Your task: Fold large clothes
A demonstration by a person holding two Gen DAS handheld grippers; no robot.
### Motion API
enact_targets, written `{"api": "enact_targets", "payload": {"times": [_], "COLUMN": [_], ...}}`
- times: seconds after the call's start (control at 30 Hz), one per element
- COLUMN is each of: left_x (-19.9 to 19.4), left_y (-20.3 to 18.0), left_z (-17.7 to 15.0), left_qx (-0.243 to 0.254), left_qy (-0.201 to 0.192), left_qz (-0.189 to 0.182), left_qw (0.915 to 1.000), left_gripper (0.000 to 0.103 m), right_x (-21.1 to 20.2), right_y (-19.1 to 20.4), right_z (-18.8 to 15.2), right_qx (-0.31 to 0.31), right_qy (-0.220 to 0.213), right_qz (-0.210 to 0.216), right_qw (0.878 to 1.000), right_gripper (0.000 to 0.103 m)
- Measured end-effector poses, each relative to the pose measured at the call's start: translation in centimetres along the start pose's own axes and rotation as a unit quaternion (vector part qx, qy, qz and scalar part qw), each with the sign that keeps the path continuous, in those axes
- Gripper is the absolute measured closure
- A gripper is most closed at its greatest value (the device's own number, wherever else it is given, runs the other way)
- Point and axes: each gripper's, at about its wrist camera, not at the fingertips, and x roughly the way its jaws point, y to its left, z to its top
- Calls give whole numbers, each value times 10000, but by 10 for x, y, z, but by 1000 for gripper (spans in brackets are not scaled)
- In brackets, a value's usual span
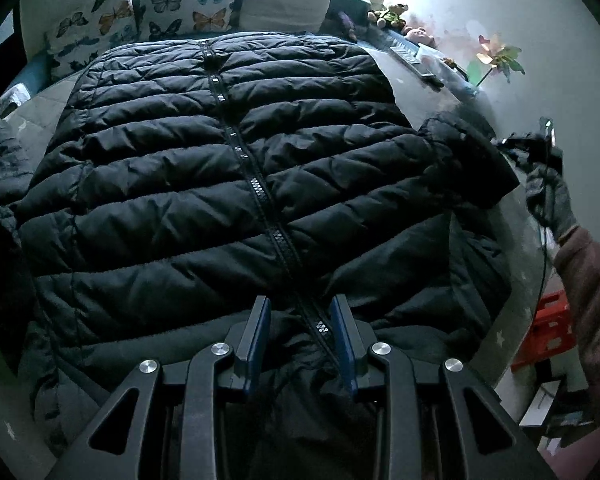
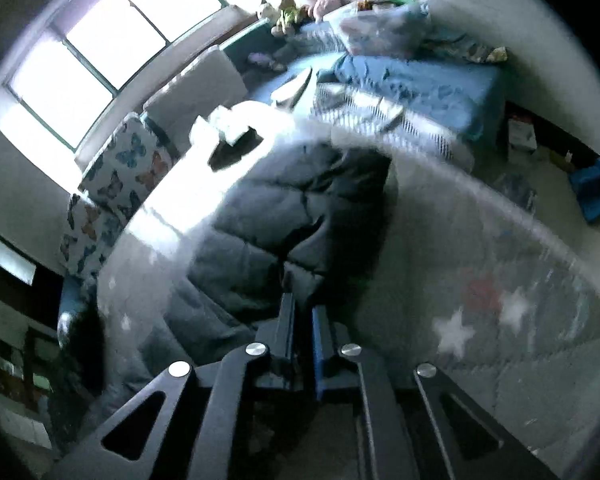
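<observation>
While the black quilted puffer jacket [image 1: 228, 184] lies spread front-up across the round grey tabletop [image 1: 432, 80], the left wrist view looks down over its collar end. Zipper [image 1: 256, 184] runs up the middle, away from the camera. Left gripper [image 1: 302, 316] sits at the near edge of the jacket, jaws partly open, one blue-padded finger on each side of the zipper; fabric bunches between them, but whether the pads press on it cannot be told. One sleeve [image 1: 468, 164] reaches out toward the tabletop's right rim. Beyond it a dark-gloved hand [image 1: 548, 196] with a brown sleeve holds the right gripper [image 1: 548, 136], seen small and side-on. Butterfly-print cushions [image 1: 184, 0] and a plain pale cushion [image 1: 286, 0] line the far side; small stuffed toys [image 1: 384, 8] and a paper pinwheel [image 1: 500, 56] stand to the right.

Right wrist view, blurred. Right gripper [image 2: 302, 312] has its jaws drawn together to a narrow slit, nothing visibly caught between them. Tips lie just at the near edge of a folded-over jacket sleeve [image 2: 300, 216], which rests on the grey tabletop [image 2: 440, 240] with white star marks [image 2: 454, 332]. Contact with the fabric cannot be told. Bright window [image 2: 100, 48] upper left; blue bedding [image 2: 412, 80] beyond the tabletop.
</observation>
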Motion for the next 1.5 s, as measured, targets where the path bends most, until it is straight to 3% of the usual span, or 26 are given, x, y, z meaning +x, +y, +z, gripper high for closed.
{"api": "enact_targets", "payload": {"times": [0.17,0.4,0.47,0.6,0.73,0.87,0.97,1.17,1.27,1.33,1.43,1.5], "left_x": [8,26,20,0,-19,-37,-52,-74,-80,-82,-82,-81], "left_y": [-4,-7,-6,2,18,35,45,65,71,74,77,77], "left_z": [2,0,1,3,-1,-9,-22,-48,-60,-66,-68,-66], "left_qx": [74,99,108,74,-155,-335,-421,-625,-685,-679,-706,-745], "left_qy": [44,212,155,-78,-316,-507,-644,-856,-861,-849,-834,-830], "left_qz": [-29,-3,-9,54,52,77,79,9,-33,-47,-74,-113], "left_qw": [10000,9997,9998,9999,9994,9981,9970,9944,9939,9941,9940,9937], "left_gripper": [69,69,69,69,68,68,68,68,68,68,68,68], "right_x": [-40,10,6,-36,-88,-146,-184,-233,-235,-226,-211,-198], "right_y": [12,-12,-5,36,97,170,226,311,327,329,318,306], "right_z": [29,13,13,28,30,9,-23,-117,-141,-138,-122,-111], "right_qx": [-186,9,-65,-508,-1239,-1969,-2586,-3740,-4173,-4260,-4153,-3979], "right_qy": [-543,12,-84,-526,-1046,-1506,-1736,-1476,-1436,-1232,-936,-735], "right_qz": [283,-339,-355,-151,15,488,880,1827,1809,1725,1585,1450], "right_qw": [9979,9994,9993,9972,9868,9675,9462,8972,8789,8796,8909,9029], "right_gripper": [95,95,95,95,95,96,96,96,96,96,95,86]}}
